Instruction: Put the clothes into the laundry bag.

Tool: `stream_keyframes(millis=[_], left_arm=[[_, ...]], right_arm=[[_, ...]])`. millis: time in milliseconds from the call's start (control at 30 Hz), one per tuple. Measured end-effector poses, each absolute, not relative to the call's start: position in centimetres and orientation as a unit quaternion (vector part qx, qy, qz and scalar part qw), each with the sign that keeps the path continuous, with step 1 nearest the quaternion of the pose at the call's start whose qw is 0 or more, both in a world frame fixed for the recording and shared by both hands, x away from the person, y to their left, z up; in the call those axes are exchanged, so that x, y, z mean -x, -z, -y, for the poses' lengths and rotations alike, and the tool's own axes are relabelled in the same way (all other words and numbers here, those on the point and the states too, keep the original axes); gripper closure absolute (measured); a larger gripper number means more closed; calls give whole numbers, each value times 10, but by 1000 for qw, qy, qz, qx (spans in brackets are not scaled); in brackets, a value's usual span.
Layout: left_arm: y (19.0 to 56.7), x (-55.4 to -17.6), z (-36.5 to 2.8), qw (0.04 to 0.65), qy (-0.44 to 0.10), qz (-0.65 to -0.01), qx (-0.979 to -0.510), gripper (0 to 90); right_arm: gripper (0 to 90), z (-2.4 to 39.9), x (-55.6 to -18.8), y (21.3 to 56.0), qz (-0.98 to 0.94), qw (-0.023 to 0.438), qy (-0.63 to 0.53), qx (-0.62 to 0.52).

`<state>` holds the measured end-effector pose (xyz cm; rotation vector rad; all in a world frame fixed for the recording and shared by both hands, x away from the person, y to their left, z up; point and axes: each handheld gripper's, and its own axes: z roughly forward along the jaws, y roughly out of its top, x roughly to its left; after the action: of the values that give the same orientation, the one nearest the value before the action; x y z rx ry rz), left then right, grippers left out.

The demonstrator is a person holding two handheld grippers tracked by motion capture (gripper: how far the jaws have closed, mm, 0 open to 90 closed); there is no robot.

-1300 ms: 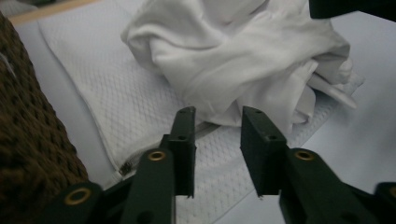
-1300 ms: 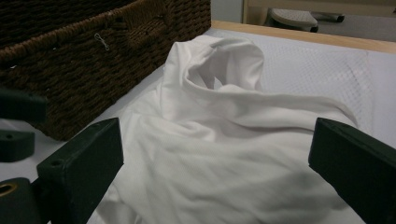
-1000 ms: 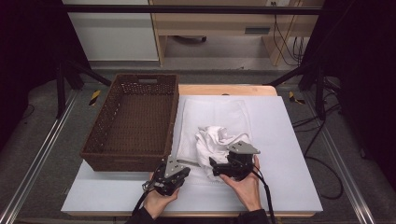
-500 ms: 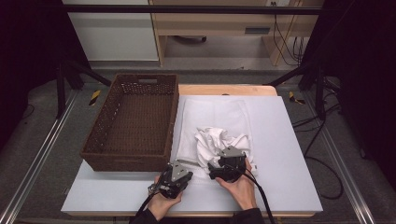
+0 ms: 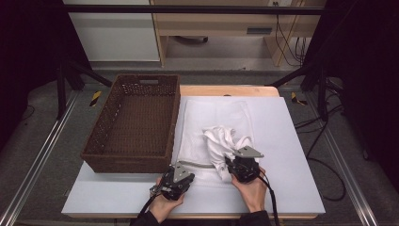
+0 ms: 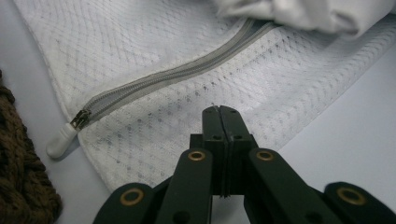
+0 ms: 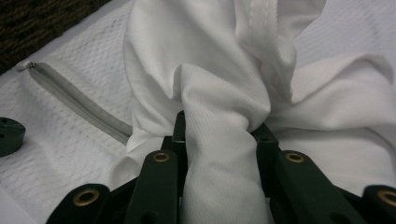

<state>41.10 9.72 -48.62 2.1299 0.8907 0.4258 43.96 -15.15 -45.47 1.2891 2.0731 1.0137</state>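
Observation:
A white mesh laundry bag (image 5: pixel 211 115) lies flat on the table, its grey zipper (image 6: pixel 177 77) running along the near edge to a white pull (image 6: pixel 63 140). A crumpled white garment (image 5: pixel 223 139) rests on the bag. My right gripper (image 5: pixel 227 162) is at the garment's near end. Its jaws have just been closing and now pinch a thick fold of the garment (image 7: pixel 210 60) at the right gripper (image 7: pixel 220 133). My left gripper (image 6: pixel 220 112) is shut and empty, its tip over the bag's mesh just below the zipper. From above, the left gripper (image 5: pixel 187 168) sits at the bag's front left corner.
A dark brown wicker basket (image 5: pixel 136 155) stands to the left of the bag, its near corner (image 6: pixel 18 186) close to the zipper pull. The white tabletop (image 5: pixel 291 188) extends bare to the right and front. Cables trail from both grippers toward the person.
The right gripper's jaws have closed around a fold of the white garment. The left gripper has stayed in place, shut.

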Motion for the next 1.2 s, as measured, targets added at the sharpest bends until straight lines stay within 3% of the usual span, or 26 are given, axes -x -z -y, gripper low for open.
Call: stream_keyframes(millis=[267, 567, 733, 833, 867, 1200], left_arm=[[486, -411, -98, 386, -165, -352, -836, 893], [485, -411, -98, 387, -162, -354, -836, 894], [483, -410, -96, 394, -159, -351, -834, 898], [479, -409, -93, 409, -155, -354, -827, 898], [478, -409, -90, 408, -154, -352, -829, 898], [481, -411, -84, 405, -146, -354, -830, 898]], right_arm=[[709, 211, -425, 431, -724, 288, -368, -507], [682, 255, -414, 448, -719, 298, -339, -529], [595, 259, -413, 463, -714, 296, -354, -526], [465, 258, -411, 466, -712, 301, -364, -520], [358, 256, -409, 464, -708, 301, -374, -518], [272, 238, -393, 423, -691, 327, -429, -481]])
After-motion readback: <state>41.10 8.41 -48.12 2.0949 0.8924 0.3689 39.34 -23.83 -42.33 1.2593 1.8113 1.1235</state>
